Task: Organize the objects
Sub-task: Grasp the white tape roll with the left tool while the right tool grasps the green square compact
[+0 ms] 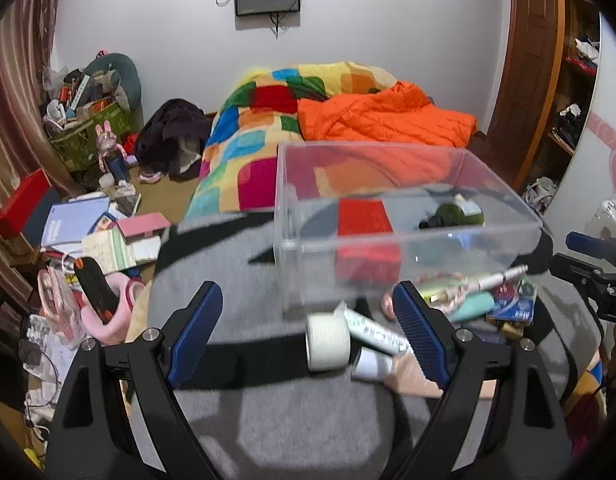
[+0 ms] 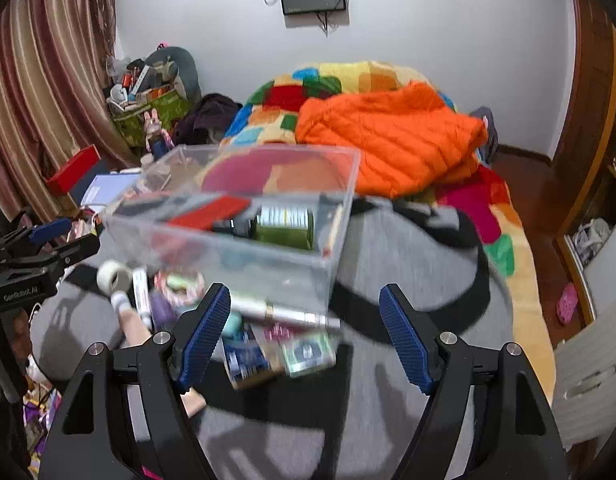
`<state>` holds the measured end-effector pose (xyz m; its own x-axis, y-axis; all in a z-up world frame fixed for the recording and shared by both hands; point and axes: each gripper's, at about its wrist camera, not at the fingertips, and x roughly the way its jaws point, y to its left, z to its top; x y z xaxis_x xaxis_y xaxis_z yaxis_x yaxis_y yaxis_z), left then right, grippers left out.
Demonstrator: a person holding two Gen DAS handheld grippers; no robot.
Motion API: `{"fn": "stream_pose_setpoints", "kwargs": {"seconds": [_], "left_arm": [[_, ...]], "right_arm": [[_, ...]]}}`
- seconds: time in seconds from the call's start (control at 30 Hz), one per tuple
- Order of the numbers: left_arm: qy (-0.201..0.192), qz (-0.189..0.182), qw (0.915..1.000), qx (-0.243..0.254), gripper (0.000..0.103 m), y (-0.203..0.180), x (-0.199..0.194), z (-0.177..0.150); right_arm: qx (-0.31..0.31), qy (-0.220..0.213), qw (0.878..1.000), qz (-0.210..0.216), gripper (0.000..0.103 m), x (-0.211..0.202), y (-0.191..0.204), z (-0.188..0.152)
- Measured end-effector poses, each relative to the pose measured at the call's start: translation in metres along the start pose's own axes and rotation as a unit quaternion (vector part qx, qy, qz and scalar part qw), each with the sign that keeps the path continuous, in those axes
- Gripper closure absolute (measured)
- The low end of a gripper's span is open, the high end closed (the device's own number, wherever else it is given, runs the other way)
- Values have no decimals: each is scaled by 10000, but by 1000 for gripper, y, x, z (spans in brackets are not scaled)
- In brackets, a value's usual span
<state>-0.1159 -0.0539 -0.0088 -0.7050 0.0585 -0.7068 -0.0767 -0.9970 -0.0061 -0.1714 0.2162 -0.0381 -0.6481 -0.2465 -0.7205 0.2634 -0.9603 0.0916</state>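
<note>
Clear plastic bin (image 1: pixel 408 216) just beyond both wide, empty tools, left (image 1: pixel 308 312) and right (image 2: pixel 305 312).

Clear box (image 1: pixel 408 216) upright, small items (image 2: pixel 267 344) scattered beside.

A bed (image 1: pixel 235 420) under a grey-and-black blanket (image 1: pixel 267 412) carries a clear box (image 1: pixel 408 216) at twelve o'clock, with a tape roll (image 1: pixel 328 342), tubes (image 1: pixel 374 332) and cards (image 2: pixel 275 350) before it.
</note>
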Motion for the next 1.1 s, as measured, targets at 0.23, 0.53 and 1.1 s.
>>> {"fn": "stream_pose_setpoints", "kwargs": {"seconds": [0.23, 0.53, 1.1], "left_arm": [[224, 40, 9997, -122, 17, 3, 17, -23], [371, -59, 9990, -261, 45, 4, 33, -27], [-84, -111, 9998, -151, 78, -6, -2, -24]], "right_arm": [[31, 226, 9994, -272, 29, 7, -15, -28], [-256, 539, 9981, -180, 30, 26, -13, -39], [-146, 424, 9990, -26, 71, 25, -17, -39]]}}
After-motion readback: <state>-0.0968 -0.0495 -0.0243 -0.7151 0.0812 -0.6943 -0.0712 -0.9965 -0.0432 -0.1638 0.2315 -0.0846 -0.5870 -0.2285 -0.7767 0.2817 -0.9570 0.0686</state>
